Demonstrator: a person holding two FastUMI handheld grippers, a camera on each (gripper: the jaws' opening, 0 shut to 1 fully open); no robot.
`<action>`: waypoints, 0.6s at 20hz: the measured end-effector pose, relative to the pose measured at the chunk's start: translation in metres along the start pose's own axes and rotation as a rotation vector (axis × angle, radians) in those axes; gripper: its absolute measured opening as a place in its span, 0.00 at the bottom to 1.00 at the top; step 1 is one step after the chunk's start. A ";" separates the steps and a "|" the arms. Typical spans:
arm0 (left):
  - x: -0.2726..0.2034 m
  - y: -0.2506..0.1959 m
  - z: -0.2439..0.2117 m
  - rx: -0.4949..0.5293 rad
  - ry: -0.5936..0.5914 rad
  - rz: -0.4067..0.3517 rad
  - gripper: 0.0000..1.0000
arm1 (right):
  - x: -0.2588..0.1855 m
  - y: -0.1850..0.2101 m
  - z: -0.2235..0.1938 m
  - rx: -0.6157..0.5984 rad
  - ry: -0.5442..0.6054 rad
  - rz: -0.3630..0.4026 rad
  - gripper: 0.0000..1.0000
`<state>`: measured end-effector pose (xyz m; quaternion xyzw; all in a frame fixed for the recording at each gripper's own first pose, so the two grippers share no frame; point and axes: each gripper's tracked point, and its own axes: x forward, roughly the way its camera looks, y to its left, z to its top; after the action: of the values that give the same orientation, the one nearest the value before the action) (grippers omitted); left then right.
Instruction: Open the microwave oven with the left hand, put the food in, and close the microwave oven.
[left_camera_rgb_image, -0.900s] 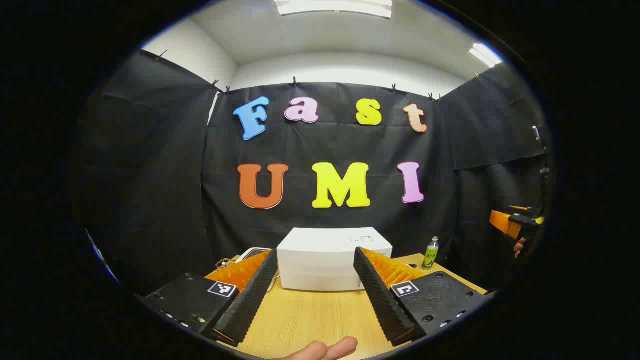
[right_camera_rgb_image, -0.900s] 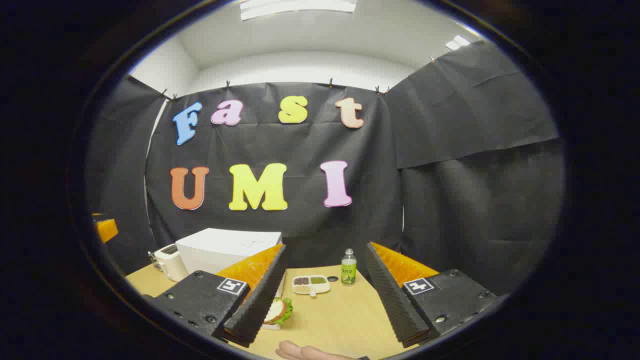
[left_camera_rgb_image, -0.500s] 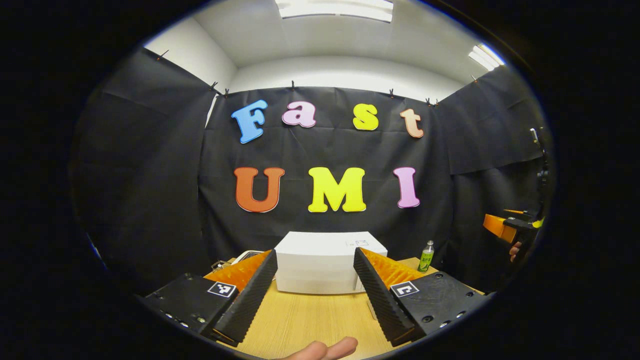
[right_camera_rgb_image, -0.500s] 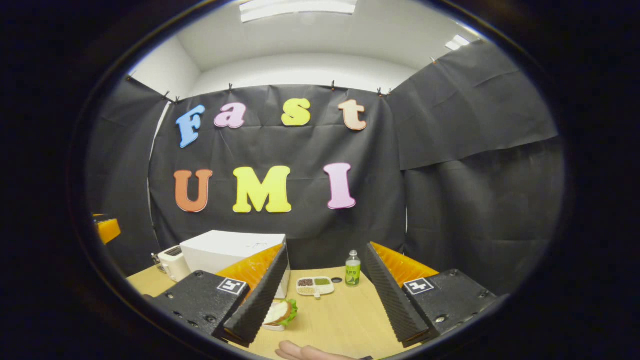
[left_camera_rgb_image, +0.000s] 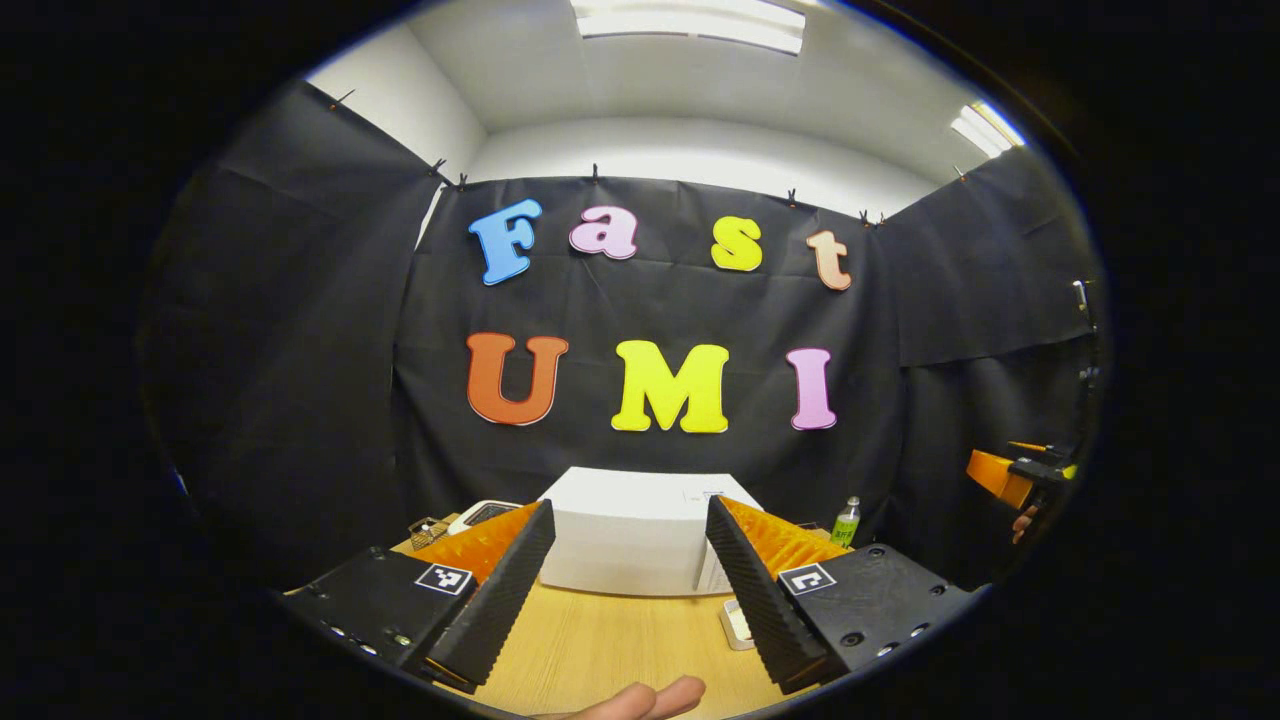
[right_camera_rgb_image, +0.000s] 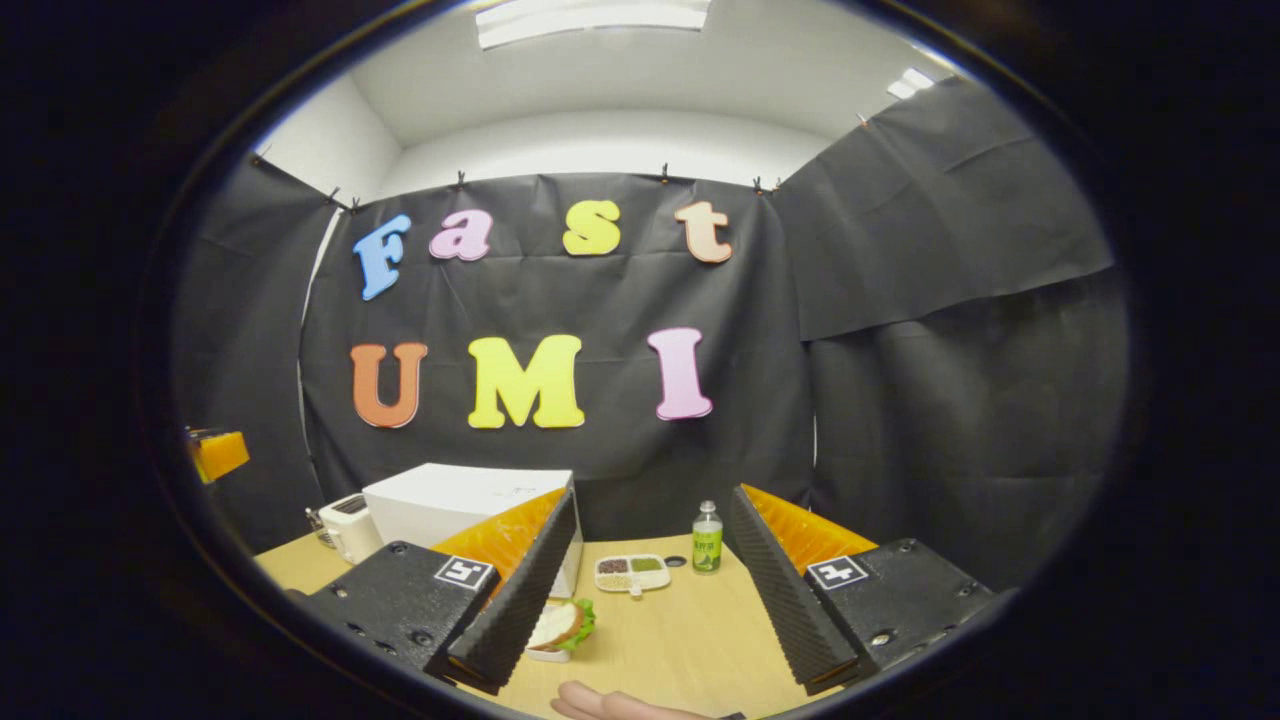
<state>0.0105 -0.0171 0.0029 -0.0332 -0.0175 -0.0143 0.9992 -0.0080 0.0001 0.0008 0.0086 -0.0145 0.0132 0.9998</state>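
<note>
Straight ahead of the left gripper (left_camera_rgb_image: 625, 590), jaws wide and empty, stands the microwave oven (left_camera_rgb_image: 640, 535), door unopened.

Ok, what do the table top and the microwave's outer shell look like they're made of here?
The table top looks like wood or a wood-look laminate: pale tan with fine straight grain lines and a low sheen. The microwave has a plain white, matte shell with crisp edges, which could be painted metal or plastic; the look does not settle which.
</note>
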 end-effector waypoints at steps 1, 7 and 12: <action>0.004 -0.002 -0.003 -0.001 0.006 -0.003 0.95 | 0.000 -0.001 0.001 0.002 -0.003 0.002 0.99; 0.045 -0.022 -0.018 0.008 0.019 -0.016 0.95 | 0.000 -0.007 -0.003 0.006 -0.007 0.002 0.92; 0.101 -0.053 -0.055 -0.017 0.038 -0.051 0.95 | 0.003 -0.024 -0.009 -0.005 -0.001 -0.025 0.92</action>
<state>0.1120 -0.0760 -0.0453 -0.0408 0.0008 -0.0407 0.9983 -0.0041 -0.0239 -0.0083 0.0062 -0.0149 0.0008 0.9999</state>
